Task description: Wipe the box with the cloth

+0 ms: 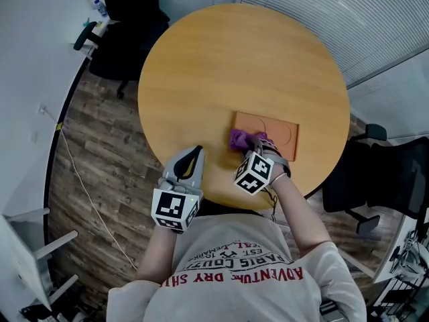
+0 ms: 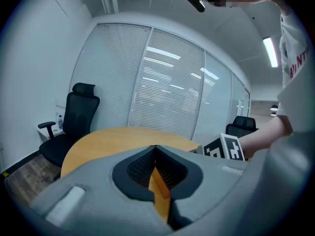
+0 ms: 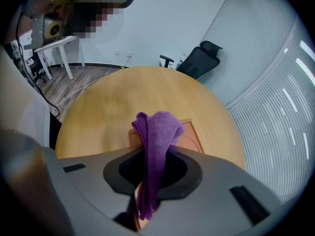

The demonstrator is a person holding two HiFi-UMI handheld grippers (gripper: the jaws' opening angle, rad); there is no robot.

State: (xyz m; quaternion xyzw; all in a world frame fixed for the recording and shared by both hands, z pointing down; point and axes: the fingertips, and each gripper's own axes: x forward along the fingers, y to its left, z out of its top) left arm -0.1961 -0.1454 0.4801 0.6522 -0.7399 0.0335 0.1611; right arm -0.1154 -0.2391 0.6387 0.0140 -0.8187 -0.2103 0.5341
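A flat orange-brown box [image 1: 267, 133] lies on the round wooden table [image 1: 221, 66], toward its near right side. My right gripper [image 1: 258, 146] is shut on a purple cloth [image 1: 241, 139], which rests against the box's near left corner. In the right gripper view the cloth [image 3: 156, 132] stands bunched between the jaws, with the box [image 3: 189, 136] just beyond it. My left gripper [image 1: 191, 159] hovers at the table's near edge, left of the box, jaws shut with nothing in them [image 2: 156, 149].
Black office chairs stand at the far left [image 1: 127, 39] and at the right [image 1: 395, 173] of the table. Window blinds [image 1: 335, 12] run behind it. A cable [image 1: 87, 193] trails over the wood floor on the left. A white desk leg [image 1: 40, 247] stands at lower left.
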